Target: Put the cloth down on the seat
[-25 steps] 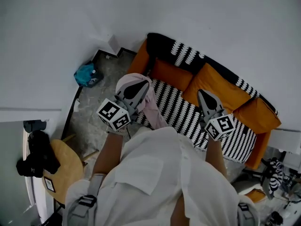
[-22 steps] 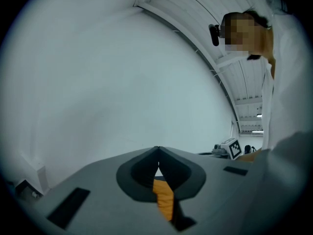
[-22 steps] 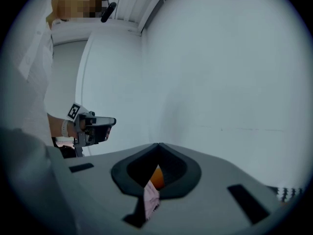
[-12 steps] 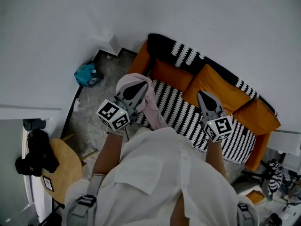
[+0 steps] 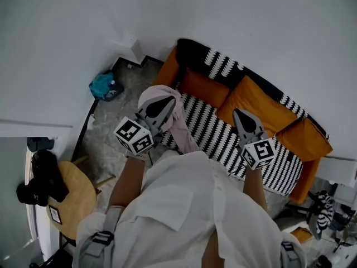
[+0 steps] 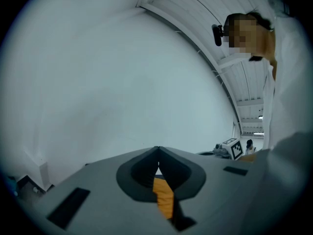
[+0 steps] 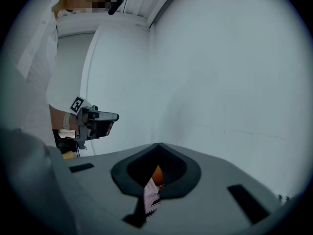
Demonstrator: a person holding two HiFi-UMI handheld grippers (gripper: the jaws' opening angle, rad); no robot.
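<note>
Holding the cloth (image 5: 181,128) in my closed left hand-held gripper (image 5: 166,103), I had it above the left end of the seat (image 5: 218,136), ready for lowering.

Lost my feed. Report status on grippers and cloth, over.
Left gripper shut on cloth, hanging, not yet on seat. Right gripper shut, empty. Seat unobstructed.

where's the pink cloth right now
In the head view the cloth hangs from the left gripper, left of centre, at the left end of the striped seat.
</note>
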